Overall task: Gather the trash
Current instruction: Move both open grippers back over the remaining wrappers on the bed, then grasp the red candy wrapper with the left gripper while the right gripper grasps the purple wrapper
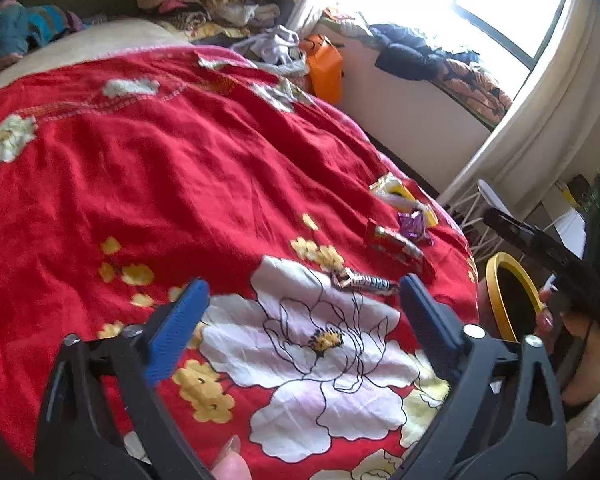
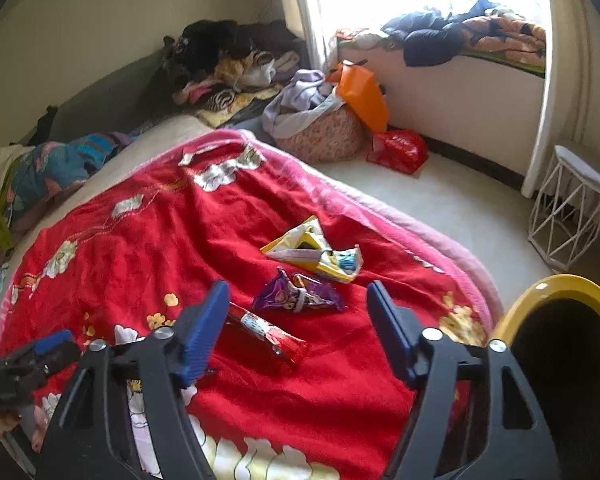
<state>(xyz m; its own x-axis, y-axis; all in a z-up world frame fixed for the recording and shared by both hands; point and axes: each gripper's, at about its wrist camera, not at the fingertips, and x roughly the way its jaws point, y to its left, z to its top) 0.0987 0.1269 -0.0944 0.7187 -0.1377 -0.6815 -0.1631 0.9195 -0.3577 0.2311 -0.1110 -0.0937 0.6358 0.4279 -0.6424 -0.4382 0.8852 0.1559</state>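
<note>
1. Red flowered blanket covers my bed; bright window beyond.
2. Yellow-rimmed bin sits beside the bed, its inside dark.
3. Wrappers lie on the blanket; my left tongs and right tongs are spread, gripping nothing.

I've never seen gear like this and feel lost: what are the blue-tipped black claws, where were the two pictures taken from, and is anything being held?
A person holds a hand-squeezed claw in each hand, each with its own camera looking along the fingers. One picture shows the left gripper, the other the right gripper. Both hang open and empty over a red floral blanket. On it lie wrappers: a yellow packet, a purple one, a red one, and a small twisted one. A yellow-rimmed bin waits beside the bed.
</note>
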